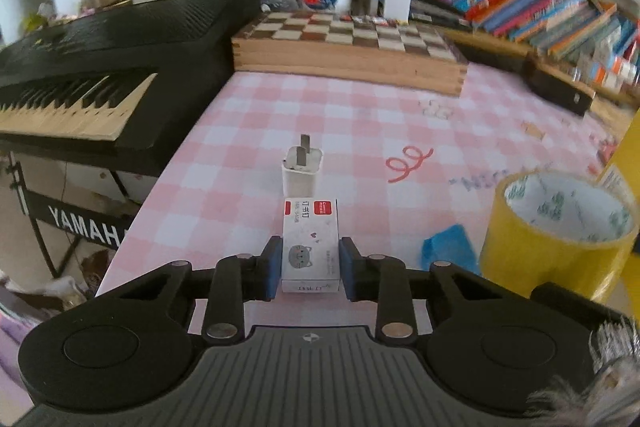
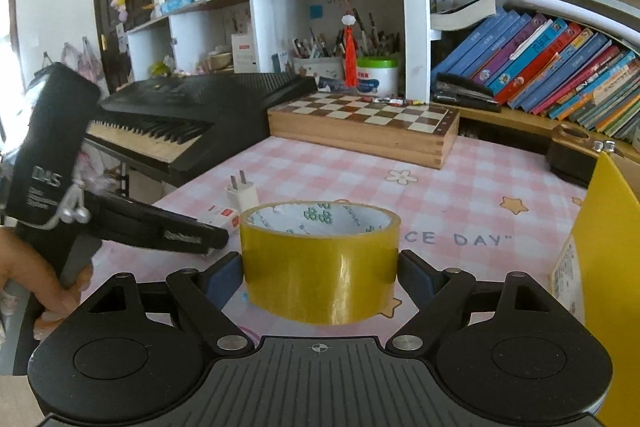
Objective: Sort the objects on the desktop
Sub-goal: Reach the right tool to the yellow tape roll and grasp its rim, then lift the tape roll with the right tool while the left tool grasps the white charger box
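On the pink checked tablecloth (image 1: 360,115) lies a small white staple box (image 1: 310,227) with a cat drawing. My left gripper (image 1: 310,247) is shut on it, blue pads pressing both long sides. Just beyond the box a white plug charger (image 1: 301,171) stands with its prongs up. A wide yellow tape roll (image 2: 320,267) sits between my right gripper's (image 2: 320,263) blue pads, which touch its two sides. From the right wrist view, the left gripper (image 2: 216,239) reaches in from the left, with the staple box (image 2: 222,215) and the charger (image 2: 242,193) at its tip.
A wooden chessboard box (image 2: 360,123) lies at the back of the table, with a black keyboard (image 2: 180,115) left of it. A yellow bin wall (image 2: 608,247) rises at the right edge. A blue scrap (image 1: 448,247) lies beside the tape. Bookshelves stand behind.
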